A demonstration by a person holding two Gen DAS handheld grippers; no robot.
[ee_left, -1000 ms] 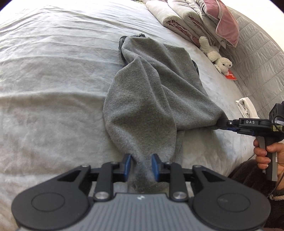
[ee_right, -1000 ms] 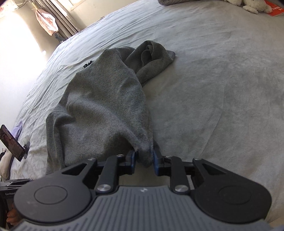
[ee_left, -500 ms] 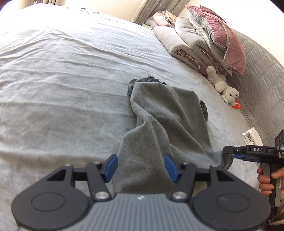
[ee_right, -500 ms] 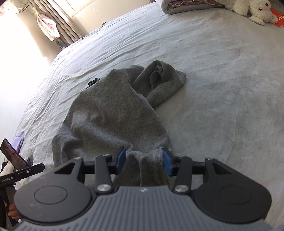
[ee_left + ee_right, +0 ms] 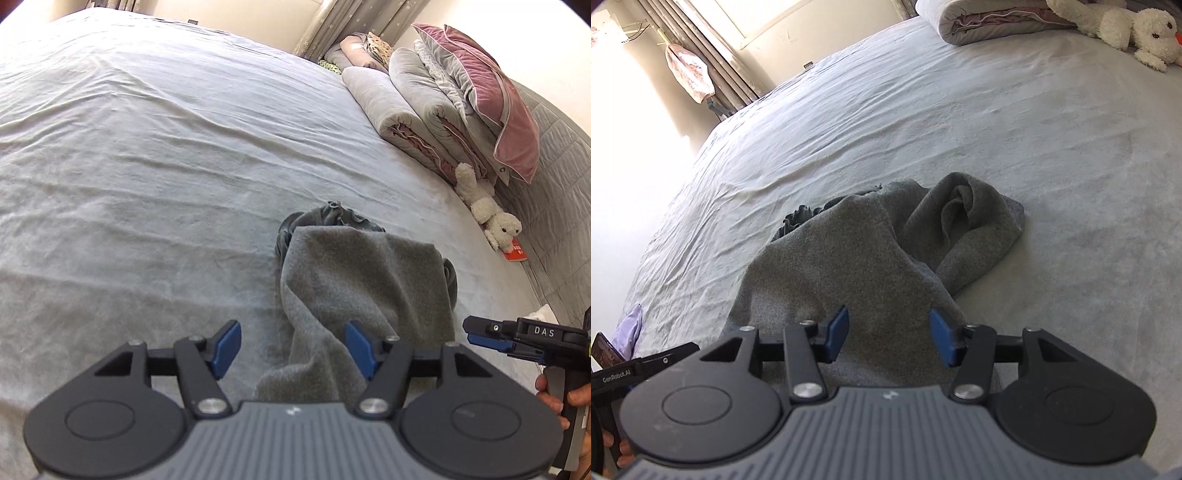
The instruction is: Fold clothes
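Blue-padded left gripper [image 5: 291,349] and right gripper [image 5: 888,338] have just been opening, both released, pads clear of the fuzzy grey fleece garment [image 5: 364,280] lying loosely folded beneath them. Wide bare pale-grey bedsheet [image 5: 147,166] surrounds it; rolled quilts [image 5: 413,107] edge the far right.

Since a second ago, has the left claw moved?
Yes. The left claw has backed away from the pillows, letting go of the grey garment; its jaws have just been opening, pads clear of the cloth.

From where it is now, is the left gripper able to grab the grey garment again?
Probably yes: the left gripper is open, its jaws just widened, and the grey garment lies directly under it with nothing between.
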